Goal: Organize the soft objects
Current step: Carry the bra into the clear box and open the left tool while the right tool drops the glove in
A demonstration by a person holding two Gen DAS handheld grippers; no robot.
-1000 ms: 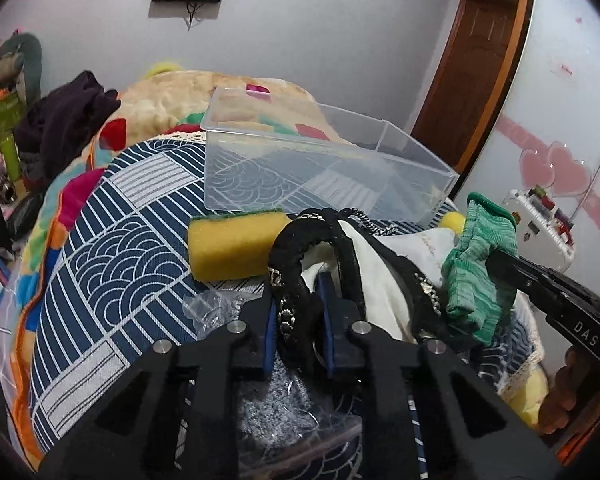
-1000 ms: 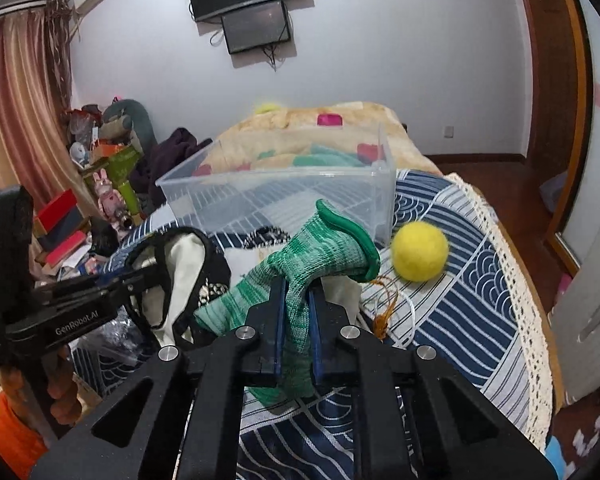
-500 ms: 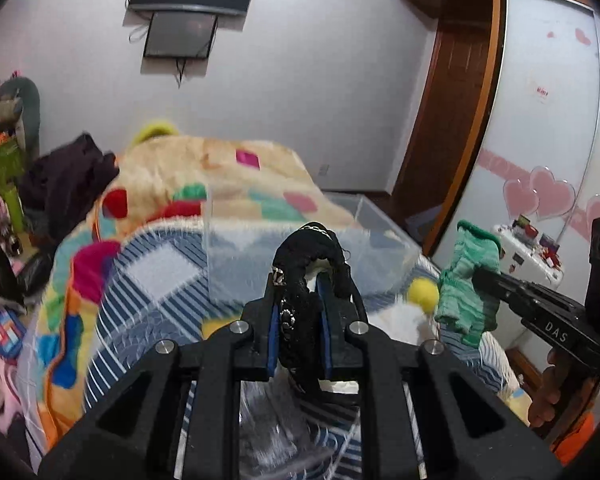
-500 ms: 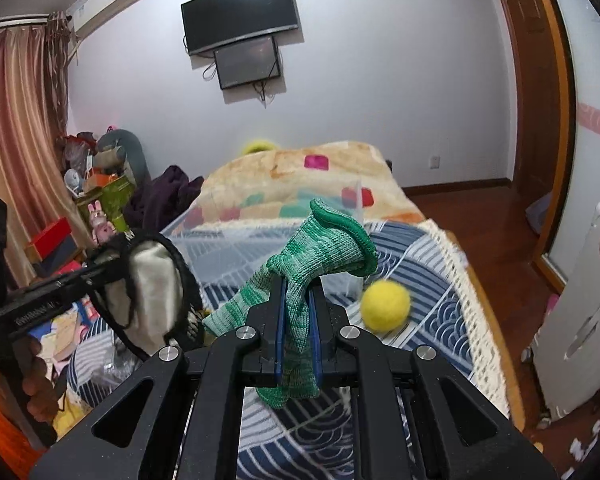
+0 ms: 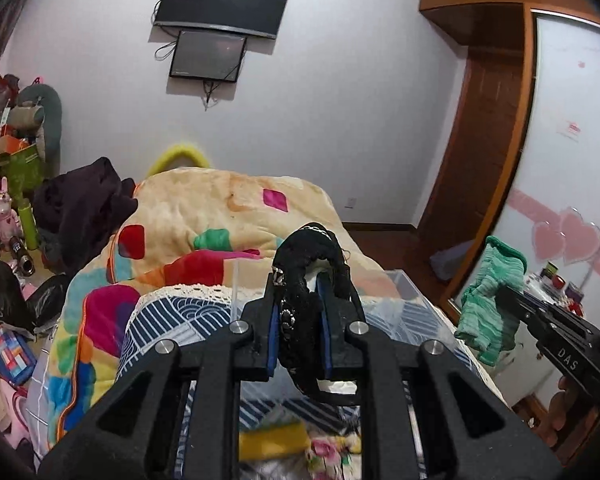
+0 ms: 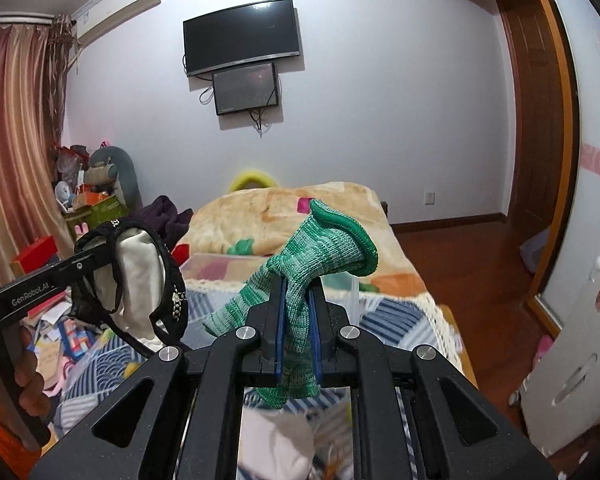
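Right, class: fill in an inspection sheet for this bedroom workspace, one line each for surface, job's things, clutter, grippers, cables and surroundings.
Surface: bed under a navy-and-white patterned cover and a cream blanket with coloured patches.
Job's things: black-trimmed white fabric item, green knitted sock, clear plastic storage bin, yellow sponge blurred below.
Clutter: dark clothes heap; toys and boxes along the left wall.
Grippers: left gripper shut on the fabric item; right gripper shut on the sock, both held up above the bed.
Cables: loose wires under the wall-mounted screens.
Surroundings: curtain, wooden door.
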